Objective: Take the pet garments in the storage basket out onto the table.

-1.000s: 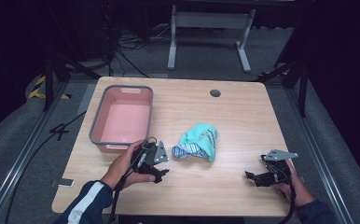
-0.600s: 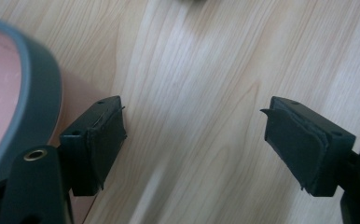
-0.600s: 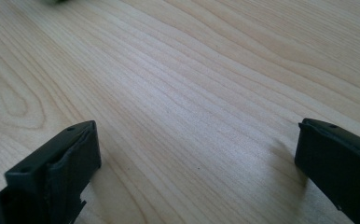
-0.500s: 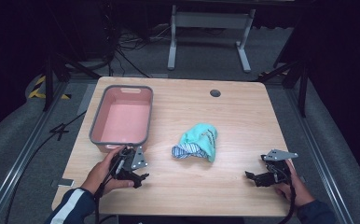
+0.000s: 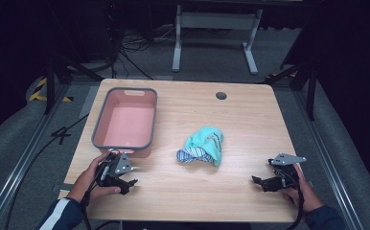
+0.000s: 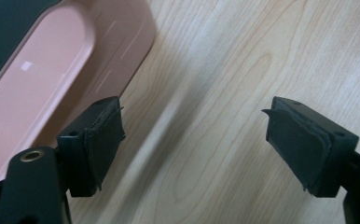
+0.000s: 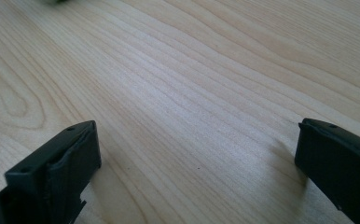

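Cloth (image 5: 203,149) lies bunched in a loose heap near the middle of the table (image 5: 250,120), a little toward the person's side. It is teal, with a striped blue and white patch at its lower left edge. Nothing touches it, and both grippers are well apart from it, one on each side.

Largest in the room is the pale wooden table, its grain running across. It stands on a grey floor (image 5: 25,143) with a dark background behind. A small round hole (image 5: 221,95) sits near the far edge.

Next in size is the bin (image 5: 125,122), a pink rectangular tub with a grey rim. It stands on the left half of the table, well to the left of the cloth.

At the near left, a hand holds the left gripper (image 5: 125,184) just in front of the bin's near wall. Its jaws are spread apart with nothing between them. In the left gripper view, the left gripper (image 6: 192,144) hangs over bare wood, with the bin's pink side (image 6: 43,93) at the upper left.

At the near right corner, the other hand holds the right gripper (image 5: 262,182), which points left toward the middle of the table. In the right gripper view, the right gripper (image 7: 197,154) also has its jaws wide apart, empty, just above the bare wood.
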### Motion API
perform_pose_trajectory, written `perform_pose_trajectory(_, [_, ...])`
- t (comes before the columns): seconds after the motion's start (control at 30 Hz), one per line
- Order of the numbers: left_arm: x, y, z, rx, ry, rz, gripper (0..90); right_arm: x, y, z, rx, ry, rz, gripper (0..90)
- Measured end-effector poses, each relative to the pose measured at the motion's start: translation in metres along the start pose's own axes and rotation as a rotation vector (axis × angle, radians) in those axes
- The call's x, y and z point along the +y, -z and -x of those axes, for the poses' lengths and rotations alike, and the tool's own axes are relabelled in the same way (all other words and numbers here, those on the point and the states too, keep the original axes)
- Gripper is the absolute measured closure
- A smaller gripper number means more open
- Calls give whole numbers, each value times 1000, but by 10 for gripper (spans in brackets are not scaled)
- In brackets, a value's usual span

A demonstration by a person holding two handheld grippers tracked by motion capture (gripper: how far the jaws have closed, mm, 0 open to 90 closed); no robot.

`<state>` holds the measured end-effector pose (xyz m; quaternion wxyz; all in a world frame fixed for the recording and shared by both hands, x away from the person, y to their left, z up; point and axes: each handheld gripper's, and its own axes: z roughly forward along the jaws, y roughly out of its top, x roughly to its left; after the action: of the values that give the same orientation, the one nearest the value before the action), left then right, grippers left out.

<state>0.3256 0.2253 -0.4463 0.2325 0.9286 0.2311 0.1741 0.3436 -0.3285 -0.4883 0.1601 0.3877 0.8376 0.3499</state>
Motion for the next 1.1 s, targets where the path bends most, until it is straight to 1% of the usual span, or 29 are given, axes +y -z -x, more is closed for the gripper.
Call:
perform_pose_trajectory(0.07, [-9, 1, -4, -4, 28, 7, 191, 0, 0, 0, 0, 0, 0, 6])
perform_pose_trajectory(0.1, [-12, 1, -5, -6, 37, 12, 191, 0, 0, 0, 0, 0, 0, 6])
perform_pose_trajectory(0.13, [-12, 1, -5, -6, 37, 12, 190, 0, 0, 0, 0, 0, 0, 6])
perform_pose_trajectory(0.2, [-18, 0, -8, -6, 59, 4, 190, 0, 0, 0, 0, 0, 0, 6])
perform_pose_trajectory(0.27, [-24, -1, -11, -8, 67, 3, 190, 0, 0, 0, 0, 0, 0, 5])
perform_pose_trajectory(0.3, [-27, -1, -13, -7, 77, -3, 189, 0, 0, 0, 0, 0, 0, 5])
perform_pose_trajectory(0.33, [-34, 0, -17, -8, 92, -7, 189, 0, 0, 0, 0, 0, 0, 6])
perform_pose_trajectory(0.37, [-37, 1, -19, -10, 107, -3, 189, 0, 0, 0, 0, 0, 0, 6])
perform_pose_trajectory(0.4, [-37, 1, -19, -10, 107, -3, 190, 0, 0, 0, 0, 0, 0, 6])
perform_pose_trajectory(0.43, [-44, 2, -22, -13, 136, 11, 190, 0, 0, 0, 0, -2, -1, 6])
perform_pose_trajectory(0.47, [-44, 2, -22, -13, 136, 11, 190, 0, 0, 0, 0, -2, -1, 6])
perform_pose_trajectory(0.5, [-50, 3, -25, -23, 157, 29, 189, 0, 0, 0, -1, -3, -1, 6])
perform_pose_trajectory(0.53, [-54, 4, -25, -24, 172, 35, 189, 0, 0, 0, -1, -3, -1, 6])
perform_pose_trajectory(0.57, [-54, 4, -25, -24, 172, 35, 184, 0, 0, 0, -1, -3, -1, 5])
perform_pose_trajectory(0.6, [-57, 5, -27, -29, 183, 42, 185, 0, 0, 0, -1, -3, -1, 5])
perform_pose_trajectory(0.63, [-61, 5, -28, -31, 198, 53, 185, 0, 0, 0, -1, -3, -1, 6])
perform_pose_trajectory(0.67, [-67, 6, -29, -37, 232, 70, 183, 0, 0, 0, -1, -3, -1, 5])
perform_pose_trajectory(0.7, [-70, 5, -30, -43, 248, 84, 182, 0, 0, 0, -1, -3, -1, 6])
perform_pose_trajectory(0.73, [-70, 5, -30, -43, 248, 84, 175, 0, 0, 0, -1, -3, -1, 6])
perform_pose_trajectory(0.77, [-73, 5, -31, -44, 261, 95, 153, 0, 0, 0, -1, -3, -1, 6])
perform_pose_trajectory(0.8, [-79, 5, -32, -38, 297, 116, 150, 0, 0, 0, -1, -3, -1, 6])
perform_pose_trajectory(0.87, [-85, 5, -33, -39, 330, 141, 150, 0, 0, 0, -1, -3, -1, 6])
perform_pose_trajectory(0.97, [-90, 4, -31, -32, 328, 183, 149, -1, 1, -1, -2, -10, 0, 6])
perform_pose_trajectory(1.1, [-91, 5, -31, -30, 332, 179, 148, -1, 1, -1, -6, -8, -1, 6])
